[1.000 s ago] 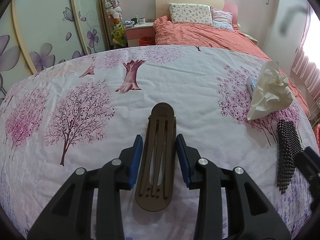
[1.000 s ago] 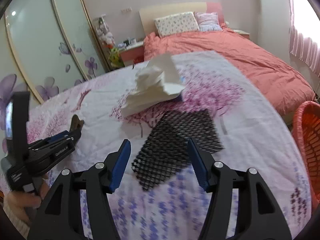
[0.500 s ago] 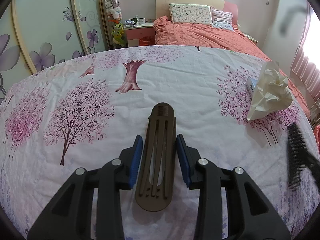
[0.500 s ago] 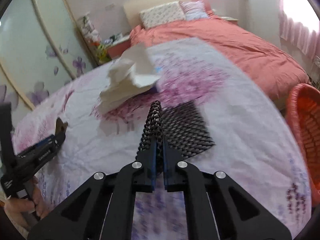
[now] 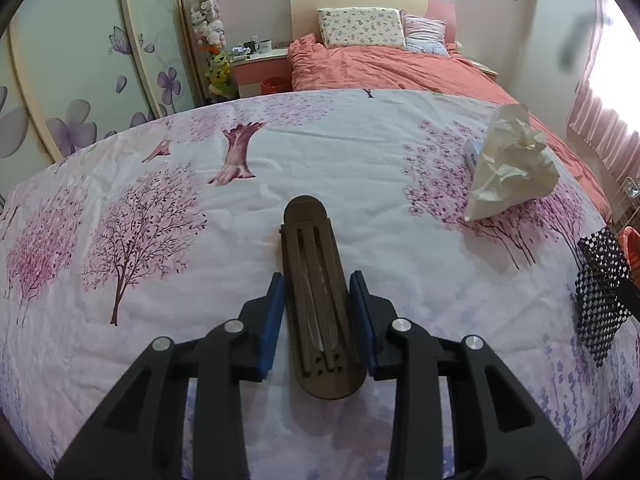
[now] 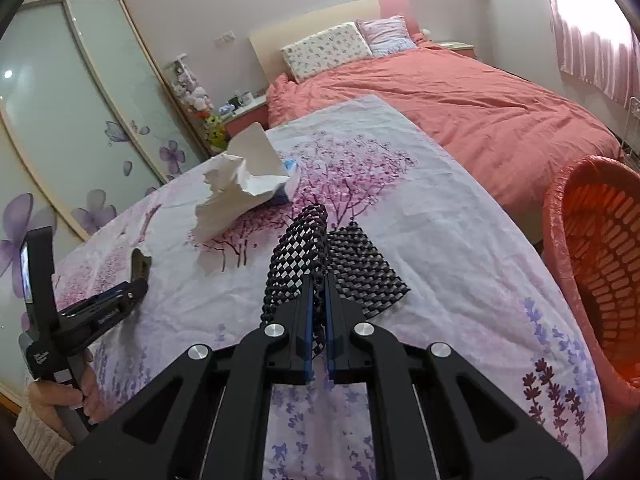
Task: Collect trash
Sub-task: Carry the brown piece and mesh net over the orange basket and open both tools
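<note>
Right tool [image 6: 316, 320] angled down, pinching black mesh [image 6: 300, 256]; left tool [image 5: 318, 312] angled down, closing around brown clip [image 5: 318, 312].

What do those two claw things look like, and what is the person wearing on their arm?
Both claws are black plastic, each with two angular arms dotted with round silver bolts and ending in flat blue pads. The left claw and the right claw look the same. In the right wrist view, the left one has a black handle with small white lettering. The hand holding it comes out of a cream knitted sleeve.
</note>
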`<act>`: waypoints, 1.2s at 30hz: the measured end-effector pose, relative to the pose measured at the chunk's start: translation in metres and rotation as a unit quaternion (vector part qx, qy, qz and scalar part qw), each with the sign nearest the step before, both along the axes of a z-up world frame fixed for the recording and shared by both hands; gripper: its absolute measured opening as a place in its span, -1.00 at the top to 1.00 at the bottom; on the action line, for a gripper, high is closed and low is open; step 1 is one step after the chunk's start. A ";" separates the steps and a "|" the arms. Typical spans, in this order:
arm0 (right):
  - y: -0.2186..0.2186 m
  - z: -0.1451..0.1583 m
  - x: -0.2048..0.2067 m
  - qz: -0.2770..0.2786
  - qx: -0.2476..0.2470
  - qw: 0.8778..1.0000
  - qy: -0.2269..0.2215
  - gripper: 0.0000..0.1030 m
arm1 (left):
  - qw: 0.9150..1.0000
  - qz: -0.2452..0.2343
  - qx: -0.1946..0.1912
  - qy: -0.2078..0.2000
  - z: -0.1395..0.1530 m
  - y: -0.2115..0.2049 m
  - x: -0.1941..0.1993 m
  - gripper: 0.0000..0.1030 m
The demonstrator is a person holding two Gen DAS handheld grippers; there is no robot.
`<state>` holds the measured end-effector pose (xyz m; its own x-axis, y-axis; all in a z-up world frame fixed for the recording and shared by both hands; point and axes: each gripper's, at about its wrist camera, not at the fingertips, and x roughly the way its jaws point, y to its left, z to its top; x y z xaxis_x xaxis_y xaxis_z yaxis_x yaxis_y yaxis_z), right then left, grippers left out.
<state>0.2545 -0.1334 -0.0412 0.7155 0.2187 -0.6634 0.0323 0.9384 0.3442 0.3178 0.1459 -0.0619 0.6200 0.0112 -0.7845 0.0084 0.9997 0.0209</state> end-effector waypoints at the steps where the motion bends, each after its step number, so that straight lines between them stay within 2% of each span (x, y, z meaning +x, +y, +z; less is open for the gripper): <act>1: 0.000 0.003 0.000 0.002 -0.001 1.000 -0.004 0.90 | 1.000 -0.007 -0.007 -0.006 0.002 -0.002 -0.003 0.36; 5: -0.005 0.014 -0.006 0.005 -0.010 1.000 -0.018 0.90 | 0.999 -0.028 -0.020 -0.024 0.012 -0.013 -0.011 0.36; 12: -0.020 0.037 -0.026 0.003 -0.021 0.999 -0.048 0.90 | 0.997 -0.060 -0.010 -0.052 0.038 -0.041 -0.030 0.36; 23: -0.059 0.075 -0.064 -0.028 -0.028 0.994 -0.102 0.90 | 0.991 -0.107 -0.025 -0.071 0.078 -0.099 -0.057 0.36; 30: -0.091 0.092 -0.093 -0.069 -0.050 0.987 -0.135 0.90 | 0.980 -0.170 -0.057 -0.087 0.103 -0.161 -0.082 0.36; 36: -0.121 0.098 -0.112 -0.107 -0.073 0.979 -0.155 0.90 | 0.964 -0.232 -0.088 -0.093 0.117 -0.215 -0.104 0.36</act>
